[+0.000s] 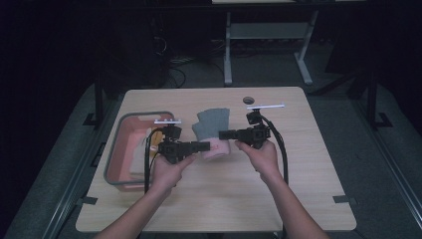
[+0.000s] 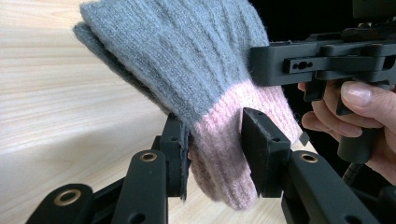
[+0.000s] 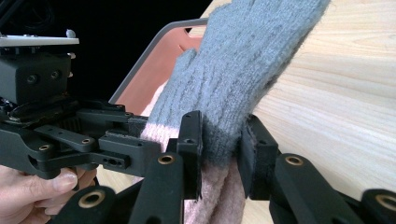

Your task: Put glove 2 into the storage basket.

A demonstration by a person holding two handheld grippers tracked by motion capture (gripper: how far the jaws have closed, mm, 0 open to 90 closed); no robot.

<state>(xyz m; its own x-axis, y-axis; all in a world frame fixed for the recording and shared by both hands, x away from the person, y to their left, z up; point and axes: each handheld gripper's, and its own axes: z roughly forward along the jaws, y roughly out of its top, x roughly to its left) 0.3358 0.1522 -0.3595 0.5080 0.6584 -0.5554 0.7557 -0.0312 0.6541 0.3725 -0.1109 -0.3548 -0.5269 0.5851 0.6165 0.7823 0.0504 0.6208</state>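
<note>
The left claw (image 2: 215,154) is clamped on the pink cuff of the knitted glove (image 2: 187,60); the grey fingers fan toward twelve o'clock from it. The right claw (image 3: 222,149) pinches the same glove where grey meets pink, fingers rising to one o'clock. In the high view the glove hangs between both claws above the bench (image 1: 278,199), the pink basket (image 1: 117,149) at nine o'clock.
</note>
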